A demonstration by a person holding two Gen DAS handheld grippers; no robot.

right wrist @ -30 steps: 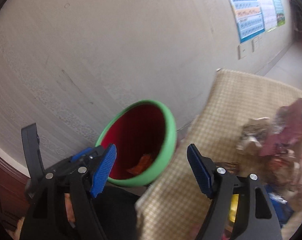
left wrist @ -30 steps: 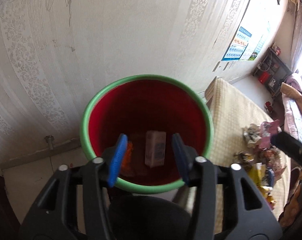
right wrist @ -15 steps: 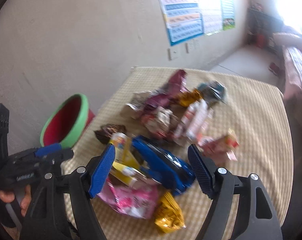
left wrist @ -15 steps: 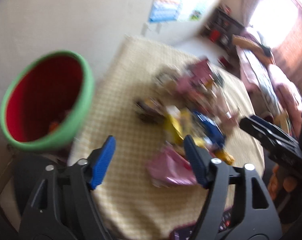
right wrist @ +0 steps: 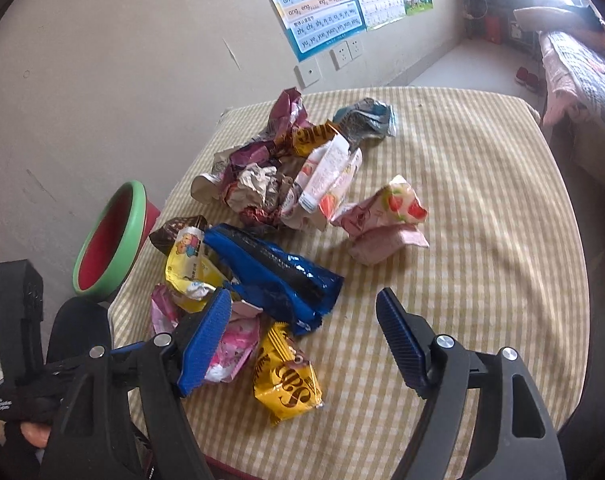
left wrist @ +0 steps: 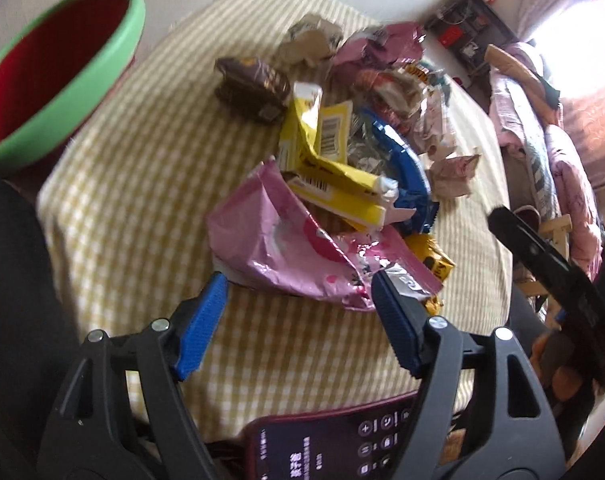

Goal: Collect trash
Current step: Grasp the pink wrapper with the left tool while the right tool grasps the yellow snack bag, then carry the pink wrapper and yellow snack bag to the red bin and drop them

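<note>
A heap of snack wrappers lies on a table with a yellow checked cloth (right wrist: 482, 208). In the left wrist view my left gripper (left wrist: 298, 320) is open and empty, just short of a pink wrapper (left wrist: 286, 248); behind it lie a yellow wrapper (left wrist: 326, 152), a blue wrapper (left wrist: 402, 164) and a brown wrapper (left wrist: 250, 88). In the right wrist view my right gripper (right wrist: 302, 336) is open and empty above the table's near edge, over a gold wrapper (right wrist: 286, 380), with the blue wrapper (right wrist: 274, 268) beyond. A red bin with a green rim (right wrist: 110, 240) stands left of the table; it also shows in the left wrist view (left wrist: 62, 64).
A phone (left wrist: 342, 440) lies at the table's near edge. A pink strawberry wrapper (right wrist: 382, 220) lies apart on the right. Wall posters (right wrist: 322, 4) and sockets (right wrist: 346, 54) are behind the table. A bed (right wrist: 574, 64) stands far right. A black seat (right wrist: 78, 332) is below the bin.
Both grippers have swung from facing the bin and wall to facing the table's wrapper heap. The left has closed in on the pink wrapper. Both stay open and empty.
</note>
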